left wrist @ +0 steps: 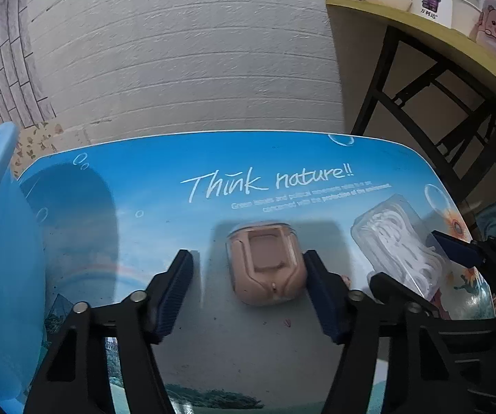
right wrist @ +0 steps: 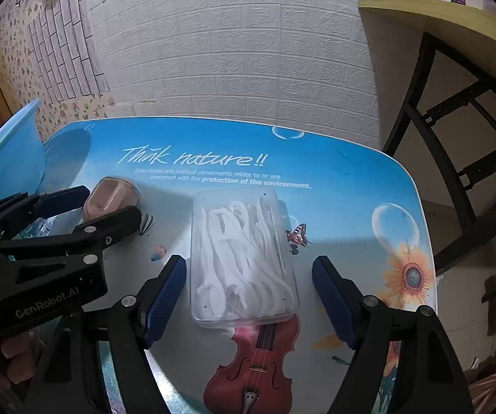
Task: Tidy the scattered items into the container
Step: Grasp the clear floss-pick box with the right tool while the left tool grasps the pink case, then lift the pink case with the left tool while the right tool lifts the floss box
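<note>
Spread left gripper (left wrist: 248,289) flanks earbud case (left wrist: 267,265), perhaps touching.

White embossed brick wall (left wrist: 186,51), yellow-topped black-framed shelf (right wrist: 455,20) at right

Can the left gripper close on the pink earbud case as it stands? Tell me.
Probably yes. The left gripper is open, with the pink earbud case lying between its jaws, close against the right one. Nothing lies on top of it; the clear box sits apart, outside the jaws.
</note>
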A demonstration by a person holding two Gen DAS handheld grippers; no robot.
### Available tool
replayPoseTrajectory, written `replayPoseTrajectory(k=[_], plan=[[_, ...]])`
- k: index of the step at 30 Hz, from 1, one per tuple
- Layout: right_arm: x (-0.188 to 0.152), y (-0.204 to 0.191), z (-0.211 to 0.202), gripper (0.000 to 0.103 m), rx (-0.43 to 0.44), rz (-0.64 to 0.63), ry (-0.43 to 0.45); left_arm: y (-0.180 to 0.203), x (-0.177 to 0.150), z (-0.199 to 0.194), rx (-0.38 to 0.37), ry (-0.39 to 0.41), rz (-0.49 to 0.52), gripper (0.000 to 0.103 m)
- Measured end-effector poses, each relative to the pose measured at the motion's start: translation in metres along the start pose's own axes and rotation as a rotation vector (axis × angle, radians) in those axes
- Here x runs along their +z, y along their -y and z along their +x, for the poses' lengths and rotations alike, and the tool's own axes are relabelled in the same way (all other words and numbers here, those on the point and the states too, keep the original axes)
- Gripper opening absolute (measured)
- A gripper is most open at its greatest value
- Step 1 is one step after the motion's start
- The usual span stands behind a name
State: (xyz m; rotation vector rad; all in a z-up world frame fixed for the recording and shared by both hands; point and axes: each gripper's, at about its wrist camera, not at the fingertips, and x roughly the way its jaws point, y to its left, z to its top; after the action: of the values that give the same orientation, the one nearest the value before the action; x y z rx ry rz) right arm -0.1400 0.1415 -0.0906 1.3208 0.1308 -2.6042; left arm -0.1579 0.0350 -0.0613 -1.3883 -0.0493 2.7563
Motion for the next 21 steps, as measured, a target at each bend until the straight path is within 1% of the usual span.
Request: replayPoseTrajectory(k=[2, 3, 4, 5, 8, 15, 21], plan=[[0.0, -0.001, 0.0, 0.077, 0.003, -0.002, 0.001, 0.0, -0.001, -0.001, -0.003, 0.003, 0.004, 0.054], [0.0, -0.001, -0.001, 0.073, 0.009, -0.006, 0.004, 0.001, -0.001, -0.001, -0.006, 0.003, 0.007, 0.049], [0.0, -0.002, -0.002, 0.063, 0.009, -0.008, 0.007, 0.002, -0.001, -0.001, -0.006, 0.003, 0.016, 0.045], [0.0, -0.002, -0.003, 0.058, 0.01, -0.009, 0.014, 0.004, -0.001, -0.002, -0.012, 0.004, 0.024, 0.042], [-0.001, -0.001, -0.003, 0.058, 0.011, -0.007, 0.015, 0.006, -0.003, -0.003, -0.02, 0.004, 0.042, 0.041], [-0.004, 0.002, -0.007, 0.057, 0.017, 0.02, 0.02, 0.002, -0.004, -0.006, -0.035, 0.005, 0.033, 0.041], [-0.014, 0.007, -0.017, 0.057, 0.006, 0.06, 0.017, -0.002, -0.01, -0.012, -0.03, 0.005, 0.026, 0.041]])
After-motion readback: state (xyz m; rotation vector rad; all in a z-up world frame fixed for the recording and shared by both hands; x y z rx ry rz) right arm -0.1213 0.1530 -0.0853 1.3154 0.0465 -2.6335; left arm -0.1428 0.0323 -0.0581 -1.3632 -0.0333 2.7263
